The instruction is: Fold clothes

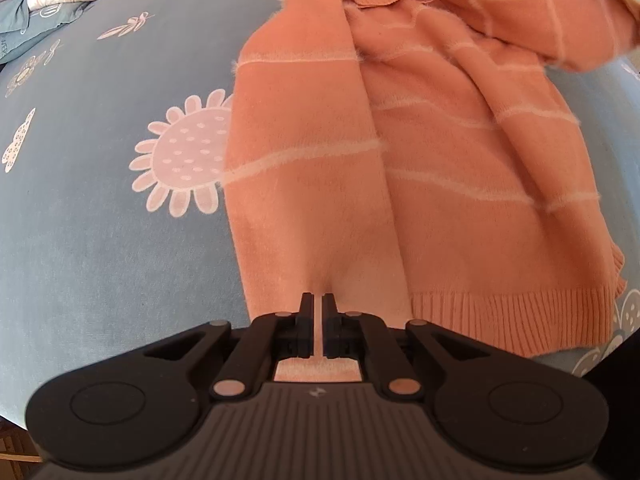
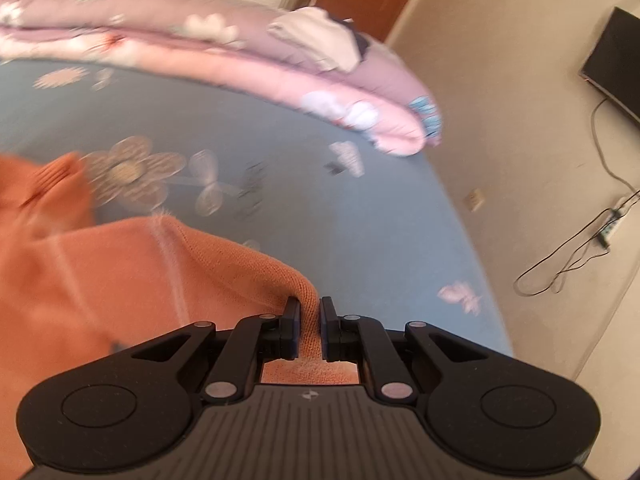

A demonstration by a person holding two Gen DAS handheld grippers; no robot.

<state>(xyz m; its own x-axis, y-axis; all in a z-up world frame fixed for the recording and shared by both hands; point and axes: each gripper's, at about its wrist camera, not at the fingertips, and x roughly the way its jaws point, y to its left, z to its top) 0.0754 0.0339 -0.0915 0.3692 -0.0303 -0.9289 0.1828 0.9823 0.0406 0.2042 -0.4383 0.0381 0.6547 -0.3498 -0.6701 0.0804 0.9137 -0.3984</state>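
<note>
Now the orange sweater (image 1: 420,152) (pale stripes) lies half-folded, both left gripper (image 1: 318,300) and right gripper (image 2: 310,304) clamped on it.

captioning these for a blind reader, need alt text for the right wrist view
The right gripper is shut on a fold of a fuzzy orange knit sweater, lifting it above a blue flower-print bedsheet. A folded pink floral quilt lies along the far edge of the bed; the picture is motion-blurred.
</note>
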